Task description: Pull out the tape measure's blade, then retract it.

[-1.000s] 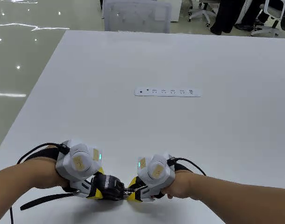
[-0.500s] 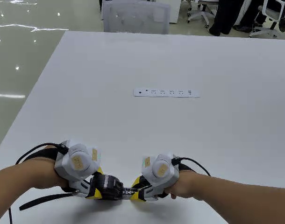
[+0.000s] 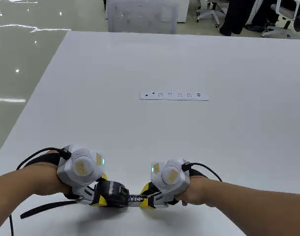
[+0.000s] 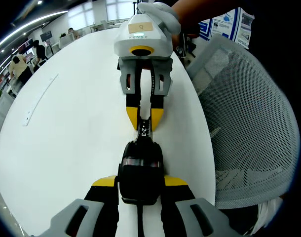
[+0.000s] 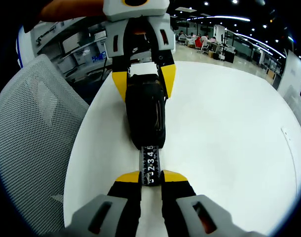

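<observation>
Gripping the tape measure (image 4: 140, 173) by both flanks of its body, the left gripper (image 4: 139, 182) is clenched | right gripper (image 5: 150, 178) pinches the blade (image 5: 150, 165) end between yellow tips | short stretch drawn out: flat black strip, white numerals | body: rounded, glossy black plastic | all held just above the smooth white table (image 3: 189, 59), at its near edge
</observation>
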{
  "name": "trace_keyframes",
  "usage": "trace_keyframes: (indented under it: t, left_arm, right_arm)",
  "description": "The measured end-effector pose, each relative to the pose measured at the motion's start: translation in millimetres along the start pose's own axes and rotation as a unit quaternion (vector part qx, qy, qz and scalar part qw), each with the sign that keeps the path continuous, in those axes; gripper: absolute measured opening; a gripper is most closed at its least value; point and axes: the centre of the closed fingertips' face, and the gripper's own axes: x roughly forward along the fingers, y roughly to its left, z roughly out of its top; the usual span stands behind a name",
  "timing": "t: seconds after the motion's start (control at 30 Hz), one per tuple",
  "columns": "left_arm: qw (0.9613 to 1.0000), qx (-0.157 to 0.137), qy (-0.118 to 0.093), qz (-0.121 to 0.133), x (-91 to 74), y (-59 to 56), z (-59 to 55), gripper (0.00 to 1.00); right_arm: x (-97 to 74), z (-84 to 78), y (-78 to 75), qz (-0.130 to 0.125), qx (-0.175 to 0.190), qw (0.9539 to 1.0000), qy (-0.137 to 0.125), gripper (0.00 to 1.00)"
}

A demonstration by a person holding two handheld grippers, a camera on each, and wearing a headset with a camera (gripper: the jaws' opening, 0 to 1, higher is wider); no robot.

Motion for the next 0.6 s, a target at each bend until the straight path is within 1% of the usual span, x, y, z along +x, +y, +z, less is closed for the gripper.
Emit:
trace_keyframes:
  t: [0.6]
  left_arm:
    - [1.0,-0.005,-0.001,0.004,-0.4,-0.6,0.3,0.29]
  right_arm:
    - [-11.0,-13.2,-0.7,-0.006,0.005,1.0,0.006,0.13]
